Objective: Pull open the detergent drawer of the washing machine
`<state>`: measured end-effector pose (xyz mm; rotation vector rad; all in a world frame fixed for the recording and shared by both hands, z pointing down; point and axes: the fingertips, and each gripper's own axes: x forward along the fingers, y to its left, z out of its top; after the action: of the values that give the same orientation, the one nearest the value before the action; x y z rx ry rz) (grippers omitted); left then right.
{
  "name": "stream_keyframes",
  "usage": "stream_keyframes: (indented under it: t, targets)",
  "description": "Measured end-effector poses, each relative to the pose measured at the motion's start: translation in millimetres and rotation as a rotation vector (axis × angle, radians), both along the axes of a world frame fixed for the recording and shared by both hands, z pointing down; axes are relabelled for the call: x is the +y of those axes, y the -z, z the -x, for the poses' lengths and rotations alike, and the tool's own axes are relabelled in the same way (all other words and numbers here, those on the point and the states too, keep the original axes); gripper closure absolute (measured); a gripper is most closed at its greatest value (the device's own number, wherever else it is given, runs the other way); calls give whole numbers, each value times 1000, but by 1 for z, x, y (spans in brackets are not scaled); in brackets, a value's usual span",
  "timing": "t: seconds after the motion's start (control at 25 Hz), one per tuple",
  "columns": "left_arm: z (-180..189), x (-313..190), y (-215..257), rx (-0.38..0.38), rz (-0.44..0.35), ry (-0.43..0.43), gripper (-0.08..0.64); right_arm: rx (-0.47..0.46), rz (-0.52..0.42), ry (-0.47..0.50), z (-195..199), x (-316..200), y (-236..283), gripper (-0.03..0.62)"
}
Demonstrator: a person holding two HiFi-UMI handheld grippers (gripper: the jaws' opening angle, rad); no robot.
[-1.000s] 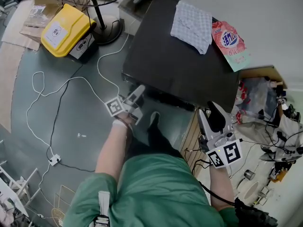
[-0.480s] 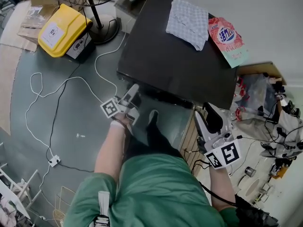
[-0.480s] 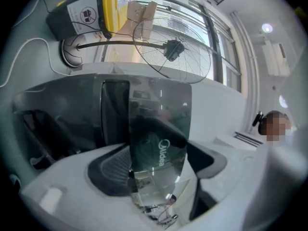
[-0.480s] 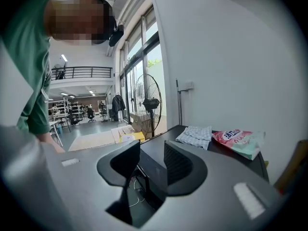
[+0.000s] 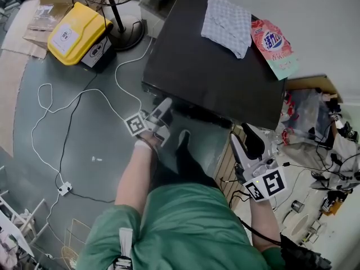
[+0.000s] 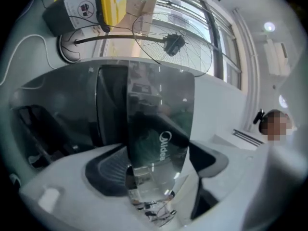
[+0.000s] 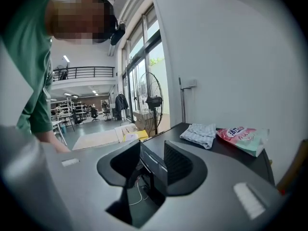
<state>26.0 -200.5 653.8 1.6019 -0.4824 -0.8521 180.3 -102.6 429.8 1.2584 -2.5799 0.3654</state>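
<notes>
Flanking the drawer (image 6: pixel 161 129), left fingers (image 6: pixel 108 168) just opening

The jaws of the left gripper (image 6: pixel 156 163) have just been opening a little wider, with the washing machine's glossy drawer front (image 6: pixel 159 129) standing between them.
</notes>
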Motion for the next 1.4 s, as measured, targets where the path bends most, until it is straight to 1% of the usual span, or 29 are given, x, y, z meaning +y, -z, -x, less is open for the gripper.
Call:
stream_keyframes:
  t: [0.08,0.2,0.28,0.36,0.48,0.52,0.6,0.68,0.72,0.84,0.92,1.12,1.4]
  targets:
    - [-2,2,1,13,0,-5,167,-2,2,15,3,2,0,437]
    - [-2,5,3,5,-12,-5,163,-8,6,23,4,3,0,437]
    - [-1,5,2,5,-2,2,169,-11,12,22,4,4,-2,437]
    - [0,6,-1,13,12,5,189,-11,17,28,6,5,-3,437]
    - [3,8,-1,48,21,17,217,6,21,46,9,10,-4,437]
    - [4,11,-2,62,25,24,225,15,20,52,9,12,-3,437]
    - [8,28,-4,84,29,27,265,27,19,60,7,15,-3,437]
    - [14,54,-7,78,23,20,273,29,23,59,2,16,-5,437]
    - [15,63,-8,66,19,16,263,27,28,55,-1,15,-8,437]
    - [15,75,-10,39,22,3,255,3,50,40,-6,11,-16,437]
    - [16,77,-10,32,25,-6,256,-9,51,48,1,12,-17,437]
    - [23,95,-7,47,34,-22,272,-1,27,99,27,18,-11,437]
    - [32,126,-7,47,56,-40,267,-19,30,98,38,27,-8,437]
